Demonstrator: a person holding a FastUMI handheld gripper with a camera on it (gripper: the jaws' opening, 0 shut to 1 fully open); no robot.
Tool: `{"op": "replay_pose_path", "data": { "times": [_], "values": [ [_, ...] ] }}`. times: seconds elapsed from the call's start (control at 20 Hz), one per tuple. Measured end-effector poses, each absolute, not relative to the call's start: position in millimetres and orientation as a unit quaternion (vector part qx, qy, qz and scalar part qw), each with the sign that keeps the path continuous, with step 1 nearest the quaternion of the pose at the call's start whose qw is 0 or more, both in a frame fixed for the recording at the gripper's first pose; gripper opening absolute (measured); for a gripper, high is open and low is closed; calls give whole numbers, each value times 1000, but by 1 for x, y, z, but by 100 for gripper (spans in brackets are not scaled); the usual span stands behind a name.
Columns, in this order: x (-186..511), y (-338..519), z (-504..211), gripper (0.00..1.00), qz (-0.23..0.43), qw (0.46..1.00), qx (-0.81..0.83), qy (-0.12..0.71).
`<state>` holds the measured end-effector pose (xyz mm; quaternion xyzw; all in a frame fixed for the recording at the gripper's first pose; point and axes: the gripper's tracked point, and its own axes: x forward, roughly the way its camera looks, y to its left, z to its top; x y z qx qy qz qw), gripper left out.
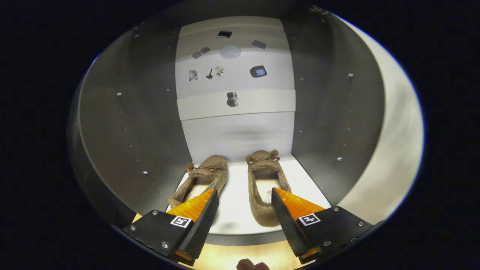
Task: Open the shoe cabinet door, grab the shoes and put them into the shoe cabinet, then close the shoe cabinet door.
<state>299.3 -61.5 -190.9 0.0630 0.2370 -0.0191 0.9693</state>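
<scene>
Nearest, the claw [243,195] is held apart and empty, one finger at 7 o'clock, the other at 5 o'clock. Just beyond them, both shoes [262,187] are seen standing side by side on the white shelf [236,210] inside the shoe cabinet [123,142], toes at 12 o'clock toward the back wall. The opening and the placing are judged done. The door cannot be made out here; its closing is judged still left.

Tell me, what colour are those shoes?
Fuzzy brown shoes, clearest in the gripper view.
</scene>
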Motion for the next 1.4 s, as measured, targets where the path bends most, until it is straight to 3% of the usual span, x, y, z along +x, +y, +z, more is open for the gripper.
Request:
{"op": "replay_pose_path", "data": {
  "times": [0.6,0.85,1.4],
  "values": [
    [124,-47,-140,90,-38,972,68,223],
    [67,-53,-111,90,1,976,79,204],
    [-74,-190,-96,90,61,974,105,189]
  ]
}}
